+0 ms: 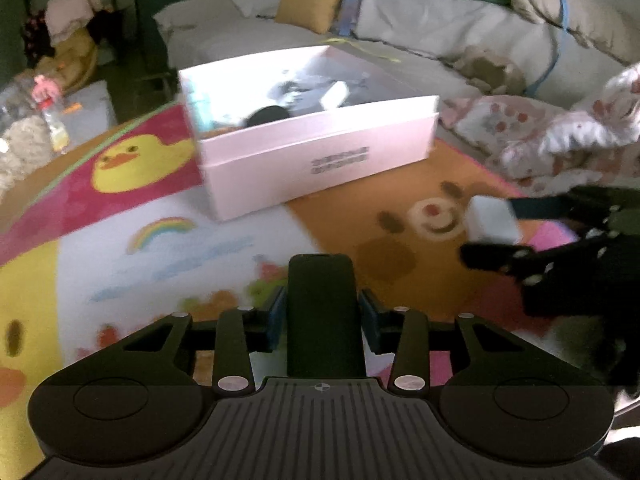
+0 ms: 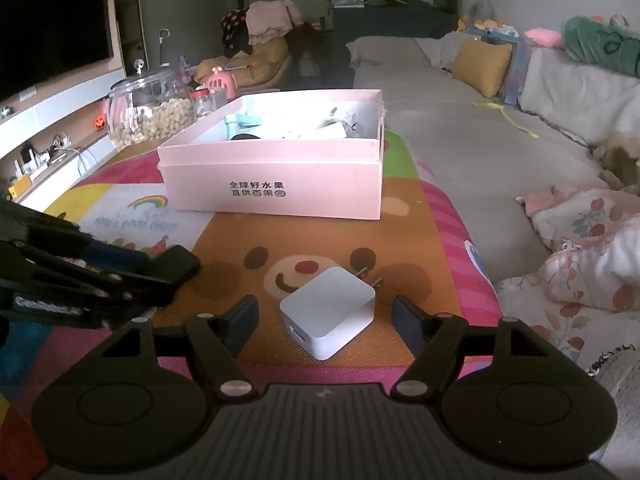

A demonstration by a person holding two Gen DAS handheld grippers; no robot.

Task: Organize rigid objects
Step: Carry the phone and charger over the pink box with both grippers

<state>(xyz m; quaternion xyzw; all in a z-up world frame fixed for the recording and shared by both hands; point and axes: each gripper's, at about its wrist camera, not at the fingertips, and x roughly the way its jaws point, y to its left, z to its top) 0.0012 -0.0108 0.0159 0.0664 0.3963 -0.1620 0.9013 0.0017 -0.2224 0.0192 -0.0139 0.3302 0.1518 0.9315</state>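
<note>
My left gripper (image 1: 322, 312) is shut on a black, slim rectangular device (image 1: 320, 300), with the blue pads against its two sides; the right wrist view shows it held above the mat (image 2: 180, 264). A white plug-in charger (image 2: 328, 316) lies on the bear picture of the play mat (image 2: 240, 280). My right gripper (image 2: 324, 312) stands open around the charger, and a gap shows on each side of it. Beyond stands an open pink cardboard box (image 2: 272, 184) (image 1: 320, 160) that holds several items, among them a teal piece and a black round one.
A grey sofa (image 2: 460, 132) with a mustard cushion (image 2: 482, 64) runs along the right. A flowered blanket (image 2: 580, 240) lies at the mat's right edge. A clear jar of nuts (image 2: 148, 108) and small bottles stand left of the box, by a TV shelf.
</note>
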